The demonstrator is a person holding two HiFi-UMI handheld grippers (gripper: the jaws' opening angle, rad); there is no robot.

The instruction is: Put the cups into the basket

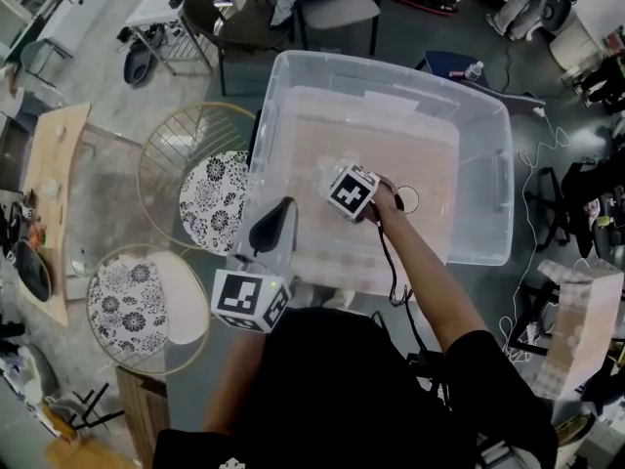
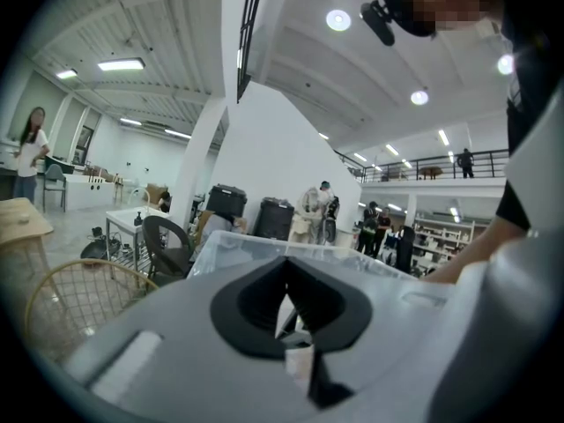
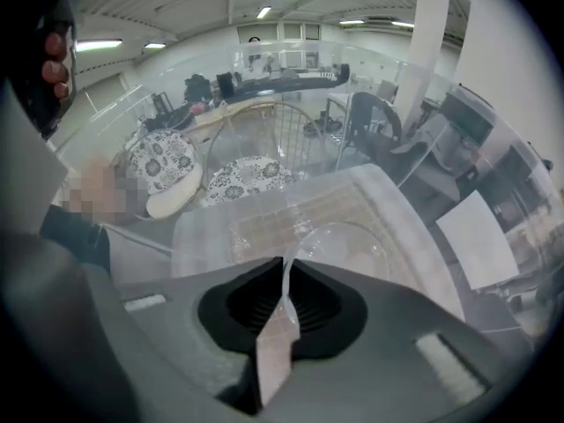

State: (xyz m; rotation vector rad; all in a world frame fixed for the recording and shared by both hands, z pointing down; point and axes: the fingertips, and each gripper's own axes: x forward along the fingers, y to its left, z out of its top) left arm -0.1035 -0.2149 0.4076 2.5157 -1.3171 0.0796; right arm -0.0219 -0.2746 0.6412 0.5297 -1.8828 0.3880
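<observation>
Open hall, grey floor. Inside the large clear plastic storage bin [image 1: 488, 179], the right gripper [image 3: 284, 300] fingers pinch a transparent plastic cup [image 3: 348, 247] by its rim. The left gripper [image 2: 287, 311] fingers are closed, empty. Risk: thin rim slips, cup tips.

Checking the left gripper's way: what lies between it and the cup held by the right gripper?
Head view: only bare floor of the clear bin lies between the left gripper and the cup.

The grey floor [image 1: 107, 203] carries a clear plastic bin [image 1: 493, 179], a lined wire basket [image 1: 213, 198] just beside it, a second basket [image 1: 127, 306] nearby and a dark chair [image 1: 229, 13].
</observation>
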